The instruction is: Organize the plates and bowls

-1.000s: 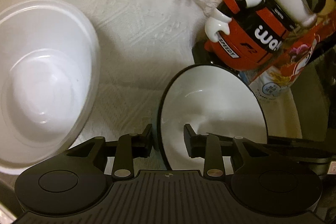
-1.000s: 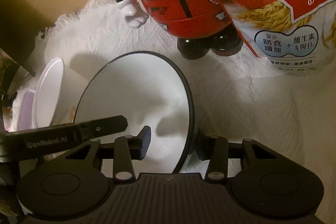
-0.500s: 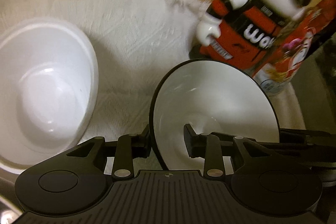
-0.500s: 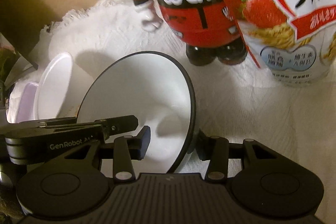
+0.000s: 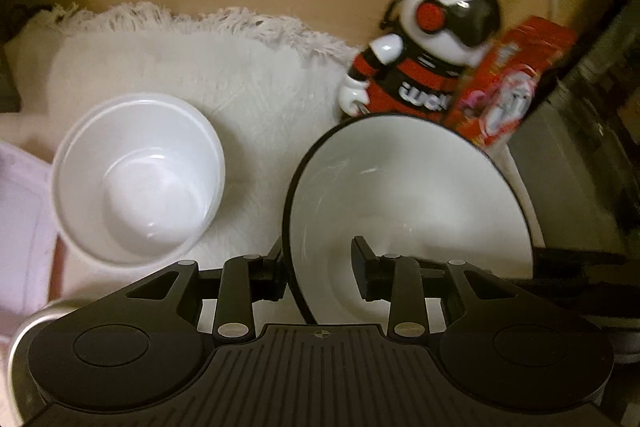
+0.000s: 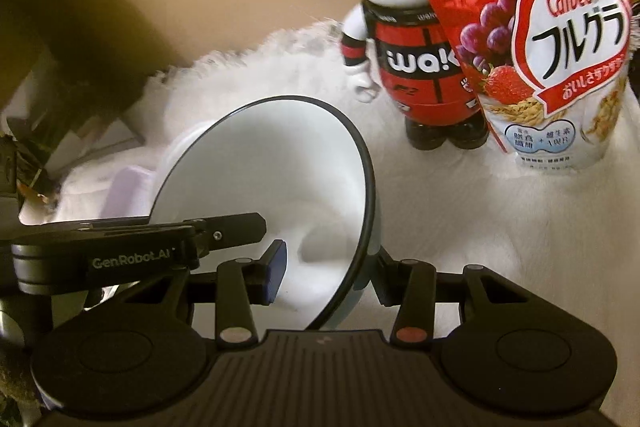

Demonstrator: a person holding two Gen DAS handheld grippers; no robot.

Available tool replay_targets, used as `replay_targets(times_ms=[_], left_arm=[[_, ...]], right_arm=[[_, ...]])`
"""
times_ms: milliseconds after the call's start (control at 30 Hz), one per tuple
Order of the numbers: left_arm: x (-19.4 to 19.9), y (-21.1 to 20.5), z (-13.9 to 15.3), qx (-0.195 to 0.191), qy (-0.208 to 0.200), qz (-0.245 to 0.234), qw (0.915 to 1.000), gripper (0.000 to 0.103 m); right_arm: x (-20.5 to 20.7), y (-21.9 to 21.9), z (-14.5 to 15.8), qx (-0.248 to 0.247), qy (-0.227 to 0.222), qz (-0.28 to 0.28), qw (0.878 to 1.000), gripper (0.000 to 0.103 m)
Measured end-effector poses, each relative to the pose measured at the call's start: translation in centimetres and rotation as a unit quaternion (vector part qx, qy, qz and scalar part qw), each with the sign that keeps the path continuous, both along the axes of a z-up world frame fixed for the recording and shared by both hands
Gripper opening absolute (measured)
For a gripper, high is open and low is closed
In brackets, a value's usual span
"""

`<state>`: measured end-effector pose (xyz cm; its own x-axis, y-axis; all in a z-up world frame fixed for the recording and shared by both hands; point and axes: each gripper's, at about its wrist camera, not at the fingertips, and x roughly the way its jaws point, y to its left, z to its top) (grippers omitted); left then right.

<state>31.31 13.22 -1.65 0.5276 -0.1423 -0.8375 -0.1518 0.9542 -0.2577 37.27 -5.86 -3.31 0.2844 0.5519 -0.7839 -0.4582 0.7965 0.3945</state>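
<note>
A white bowl with a black rim [image 5: 412, 187] hangs tilted above the white cloth [image 5: 240, 75], held from two sides. My left gripper [image 5: 320, 267] is shut on its left rim, one finger outside and one inside. My right gripper [image 6: 328, 267] is shut on the opposite rim of the same bowl [image 6: 272, 179]. The left gripper's finger [image 6: 232, 229] reaches in from the left of the right wrist view. A plain white bowl [image 5: 136, 179] stands upright on the cloth to the left; in the right wrist view it [image 6: 180, 151] peeks out behind the held bowl.
A red and white robot figurine [image 5: 420, 79] and a red cereal bag [image 6: 560, 47] stand at the back right on the cloth [image 6: 480, 207]. A pale lilac container [image 5: 24, 227] lies left of the white bowl. Tan table surface lies beyond the fringe.
Both grippers have risen together with the black-rimmed bowl between them. The white bowl, figurine and cereal bag now look smaller and farther below.
</note>
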Motion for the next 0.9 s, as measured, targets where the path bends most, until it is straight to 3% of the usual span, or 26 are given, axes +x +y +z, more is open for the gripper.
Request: replay_targets(times_ms=[200,333,600,900], left_arm=[[-4.1,-1.2,0.9,-0.025,0.003,-0.038,0.9990,0.035],[-6.4,-2.0,0.0,-0.034,0.010,-0.064,0.9974,0.035],[-8.0,-3.0,-3.9,-0.039,0.059,-0.098,0.9927,0.034],[-8.2,-2.3,-5.5,-0.048,0.068,-0.098,0.9917,0.026]], right_arm=[[-4.5,-1.1,3.0,-0.012,-0.019,-0.002,1.000,0.045],[-7.5,-2.5,3.2,-0.019,-0.013,-0.009,1.000,0.045],[-10.9,-3.7,-0.9,-0.041,0.042,-0.044,0.997,0.045],[-12.1,-3.6,-4.3,-0.074,0.060,-0.059,0.994,0.045]])
